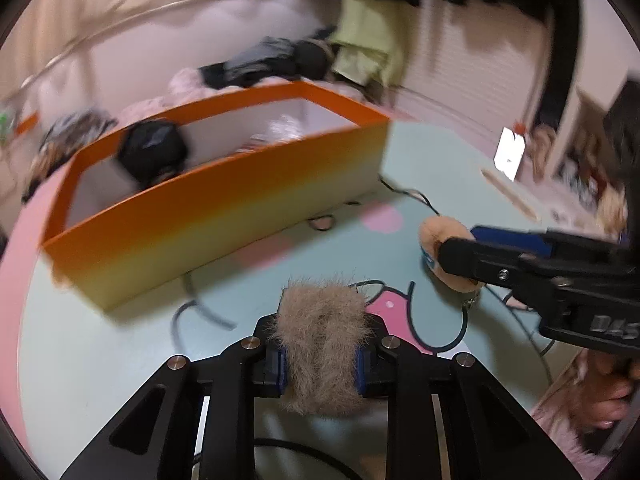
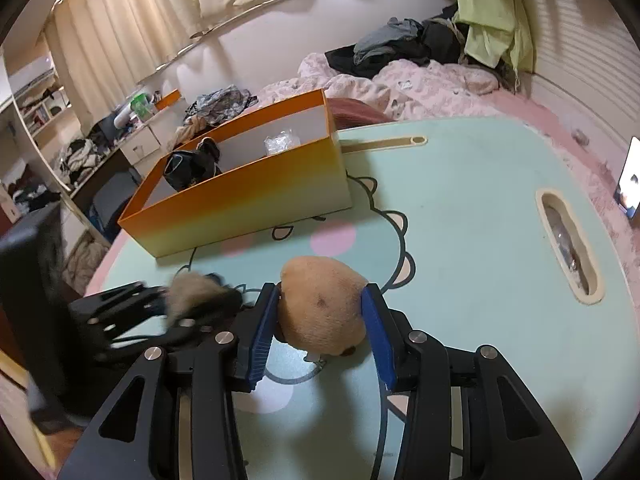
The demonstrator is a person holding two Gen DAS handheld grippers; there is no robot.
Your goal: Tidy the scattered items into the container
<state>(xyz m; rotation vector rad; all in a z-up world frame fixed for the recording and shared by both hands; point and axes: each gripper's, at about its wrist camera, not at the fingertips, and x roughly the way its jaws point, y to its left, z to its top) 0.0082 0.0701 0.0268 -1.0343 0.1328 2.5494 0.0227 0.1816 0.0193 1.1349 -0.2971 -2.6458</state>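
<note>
My left gripper (image 1: 320,364) is shut on a grey-brown furry item (image 1: 322,336) and holds it above the mint table mat, in front of the orange box (image 1: 224,204). My right gripper (image 2: 324,320) is shut on a tan plush toy (image 2: 324,308) with a small metal chain under it, just above the mat. In the left wrist view the right gripper (image 1: 452,248) shows at the right with the plush (image 1: 444,232). In the right wrist view the left gripper (image 2: 192,300) with the furry item (image 2: 192,288) shows at the left. The orange box (image 2: 248,196) holds a black item (image 2: 192,164) and a clear plastic piece (image 2: 282,142).
The mint mat (image 2: 460,216) with a cartoon print covers a low table with a handle slot (image 2: 568,248) at the right. Behind it lies a bed with a pink blanket (image 2: 400,84) and piled clothes (image 2: 400,48). A lit phone (image 2: 630,180) lies far right.
</note>
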